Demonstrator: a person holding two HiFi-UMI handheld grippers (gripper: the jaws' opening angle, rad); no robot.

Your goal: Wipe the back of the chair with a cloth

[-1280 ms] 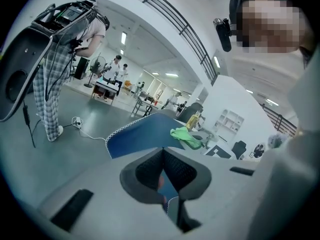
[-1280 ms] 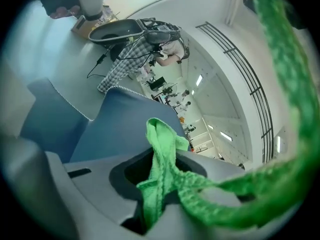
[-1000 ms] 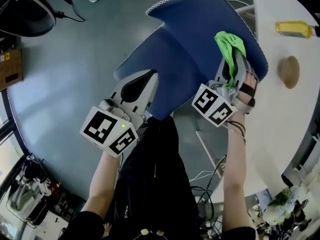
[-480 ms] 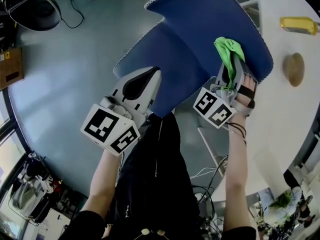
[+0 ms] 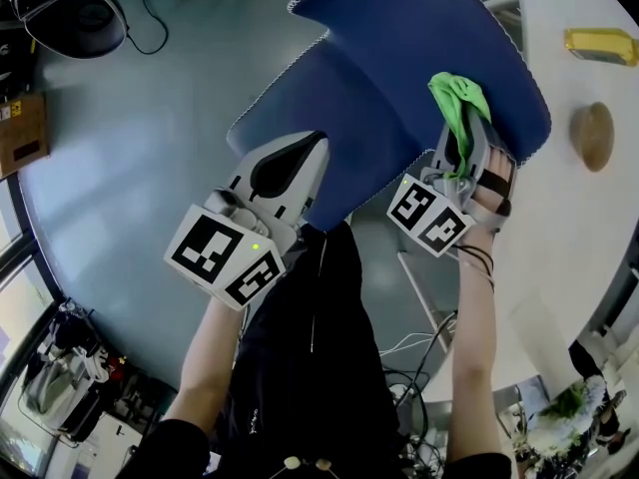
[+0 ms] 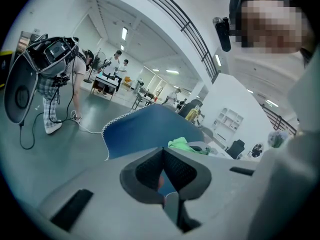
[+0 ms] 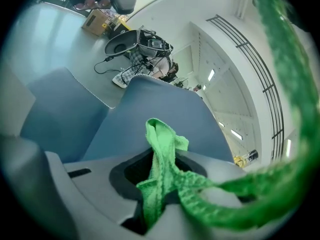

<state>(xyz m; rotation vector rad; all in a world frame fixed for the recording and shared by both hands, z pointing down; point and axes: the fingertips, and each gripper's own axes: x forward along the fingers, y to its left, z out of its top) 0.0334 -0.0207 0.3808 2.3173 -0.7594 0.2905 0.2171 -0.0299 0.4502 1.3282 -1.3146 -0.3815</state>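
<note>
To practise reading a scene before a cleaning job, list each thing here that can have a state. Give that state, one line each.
left tongs: shut, nothing between them.
right tongs: shut on the cloth.
cloth: bunched, clamped, its free end over the chair back.
chair: upright, its back close to the white table.

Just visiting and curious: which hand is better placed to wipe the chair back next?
Right. The right tongs are shut on the crumpled green cloth, held over the blue fabric chair back. The left tongs are shut on nothing, lower down by the chair's edge.
</note>
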